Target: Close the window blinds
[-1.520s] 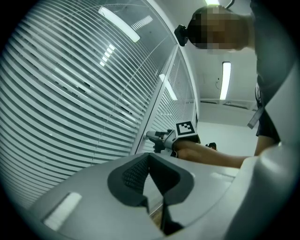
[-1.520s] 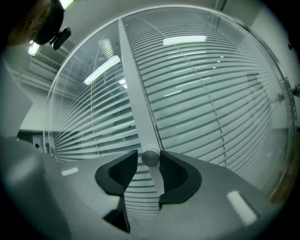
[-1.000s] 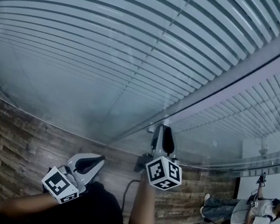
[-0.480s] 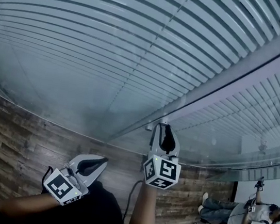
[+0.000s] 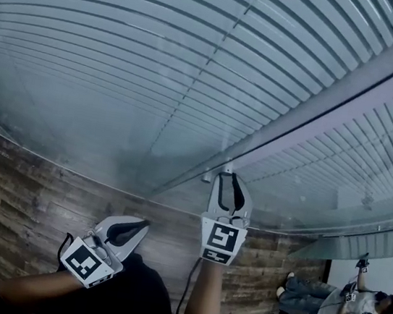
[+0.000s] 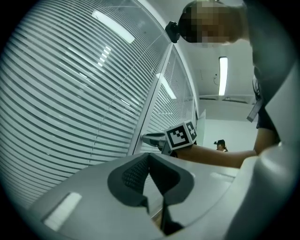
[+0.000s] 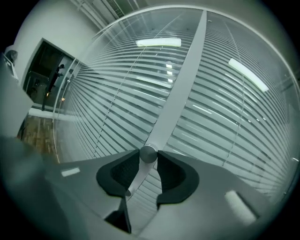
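Blinds (image 5: 125, 47): slats behind glass, both panes; knob (image 7: 148, 153): on frame bar (image 7: 180, 84) between panes, pinched by right gripper (image 5: 227, 179); left gripper (image 5: 140, 223): fingers pressed together, empty, below the glass.

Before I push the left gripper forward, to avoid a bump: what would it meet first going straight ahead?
Probably the window's frame post, just beside the right gripper on the knob; depth is unclear, so perhaps that gripper first.
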`<action>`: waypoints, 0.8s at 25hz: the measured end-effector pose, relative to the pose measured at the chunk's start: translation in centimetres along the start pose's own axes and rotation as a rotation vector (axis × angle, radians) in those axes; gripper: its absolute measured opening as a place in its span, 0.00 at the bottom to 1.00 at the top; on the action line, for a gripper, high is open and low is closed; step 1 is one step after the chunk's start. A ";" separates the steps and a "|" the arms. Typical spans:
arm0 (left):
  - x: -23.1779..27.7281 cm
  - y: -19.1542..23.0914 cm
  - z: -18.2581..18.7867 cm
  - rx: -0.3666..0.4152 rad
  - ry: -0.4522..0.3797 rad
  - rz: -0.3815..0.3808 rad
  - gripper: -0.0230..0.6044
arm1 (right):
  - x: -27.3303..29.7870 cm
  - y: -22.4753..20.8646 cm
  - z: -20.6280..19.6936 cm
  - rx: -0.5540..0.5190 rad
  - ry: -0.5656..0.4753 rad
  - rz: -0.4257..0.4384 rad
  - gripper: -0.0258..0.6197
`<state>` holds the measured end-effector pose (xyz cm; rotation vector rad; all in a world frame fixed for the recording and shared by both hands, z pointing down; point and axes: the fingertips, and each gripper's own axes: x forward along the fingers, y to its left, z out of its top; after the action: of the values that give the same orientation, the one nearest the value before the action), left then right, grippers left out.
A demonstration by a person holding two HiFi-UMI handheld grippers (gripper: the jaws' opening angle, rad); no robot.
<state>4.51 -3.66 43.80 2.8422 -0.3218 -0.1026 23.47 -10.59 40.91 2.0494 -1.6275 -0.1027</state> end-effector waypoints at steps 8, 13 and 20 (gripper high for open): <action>0.6 0.5 -0.2 -0.014 0.020 0.008 0.03 | -0.7 -1.9 -0.1 0.697 -0.154 0.098 0.28; 1.2 0.6 -0.5 -0.012 0.027 -0.011 0.03 | 0.1 -1.9 -0.3 0.836 -0.187 0.124 0.26; 1.6 0.7 -0.1 -0.036 0.029 -0.016 0.03 | 0.0 -2.4 -0.1 0.769 -0.172 0.096 0.23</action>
<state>5.93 -4.70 44.08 2.8081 -0.2876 -0.0703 25.59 -10.23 39.95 2.5499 -2.0891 0.4628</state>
